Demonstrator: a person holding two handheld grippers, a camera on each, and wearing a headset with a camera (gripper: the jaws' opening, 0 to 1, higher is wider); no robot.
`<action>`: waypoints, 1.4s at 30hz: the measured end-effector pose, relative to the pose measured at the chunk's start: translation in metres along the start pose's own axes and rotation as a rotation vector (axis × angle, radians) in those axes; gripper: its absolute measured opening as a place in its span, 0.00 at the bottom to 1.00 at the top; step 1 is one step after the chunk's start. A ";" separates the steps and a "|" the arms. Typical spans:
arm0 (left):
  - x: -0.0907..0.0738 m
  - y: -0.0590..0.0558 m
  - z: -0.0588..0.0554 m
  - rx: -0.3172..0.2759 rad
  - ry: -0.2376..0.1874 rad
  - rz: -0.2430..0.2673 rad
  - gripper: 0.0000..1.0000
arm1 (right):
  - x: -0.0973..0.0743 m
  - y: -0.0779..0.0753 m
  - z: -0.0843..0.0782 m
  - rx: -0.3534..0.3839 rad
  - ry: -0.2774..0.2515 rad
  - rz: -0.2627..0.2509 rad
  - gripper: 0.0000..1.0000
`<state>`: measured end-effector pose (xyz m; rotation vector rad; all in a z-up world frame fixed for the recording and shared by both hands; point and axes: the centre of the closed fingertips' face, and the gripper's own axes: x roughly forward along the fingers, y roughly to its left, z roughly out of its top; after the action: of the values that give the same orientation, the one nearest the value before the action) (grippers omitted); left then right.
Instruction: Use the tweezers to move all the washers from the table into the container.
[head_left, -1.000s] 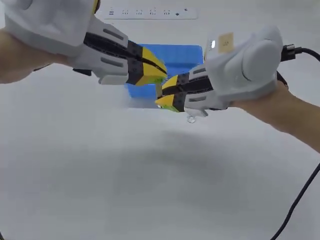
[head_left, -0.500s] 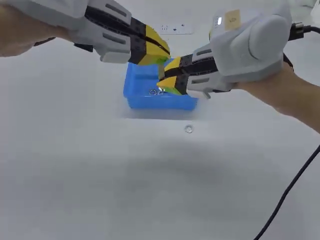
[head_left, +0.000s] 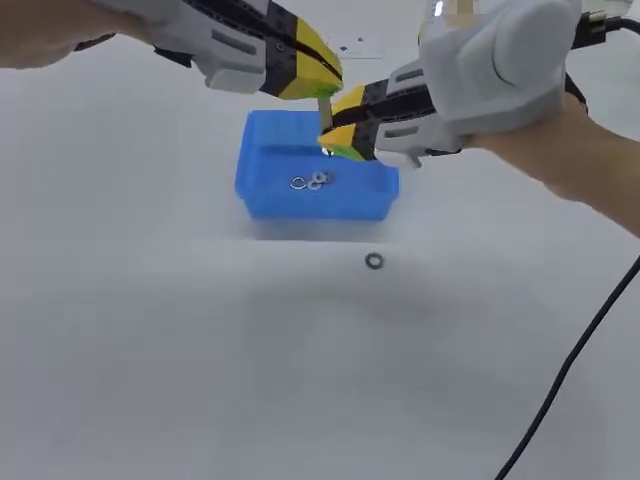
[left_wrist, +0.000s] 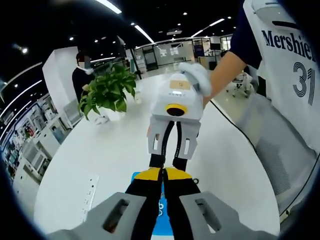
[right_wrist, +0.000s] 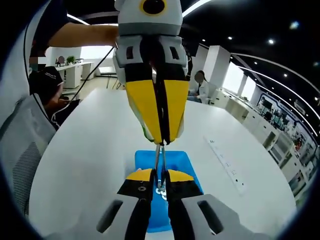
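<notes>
The blue container (head_left: 262, 195) stands on the white table with several washers (head_left: 310, 181) inside. One washer (head_left: 374, 261) lies on the table just in front of it. My left gripper (head_left: 322, 82) comes in from the upper left, shut on the top of thin metal tweezers (right_wrist: 159, 159). My right gripper (head_left: 333, 138) comes in from the right, its yellow jaws closed around the tweezers' lower part. The tweezer tips hang over the container (right_wrist: 179, 165), above the washers (right_wrist: 161, 191). In the left gripper view my left gripper (left_wrist: 163, 175) faces the right one over the container (left_wrist: 164, 222).
A white power strip (head_left: 355, 46) lies beyond the container, and a black cable (head_left: 580, 345) trails off the right gripper toward the near right. A potted plant (left_wrist: 107, 92) stands at the table's far end. Bare table (head_left: 200, 350) lies in front of me.
Both grippers, with the tweezers, have moved from the container's near edge to over its middle. The head camera has tilted, so the washers inside the container now show.
</notes>
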<state>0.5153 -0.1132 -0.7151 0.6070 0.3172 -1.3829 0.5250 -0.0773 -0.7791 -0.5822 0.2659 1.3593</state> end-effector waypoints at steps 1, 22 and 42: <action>0.002 0.002 -0.004 -0.001 0.000 -0.001 0.05 | 0.003 -0.001 -0.003 0.001 0.006 0.003 0.10; 0.030 0.012 -0.054 -0.088 0.007 -0.036 0.05 | 0.044 -0.008 -0.050 0.072 0.065 0.043 0.11; 0.030 0.010 -0.053 -0.094 0.013 -0.045 0.05 | 0.043 -0.007 -0.051 0.083 0.091 0.029 0.12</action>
<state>0.5376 -0.1070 -0.7720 0.5341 0.4064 -1.3996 0.5483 -0.0698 -0.8416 -0.5734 0.4038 1.3445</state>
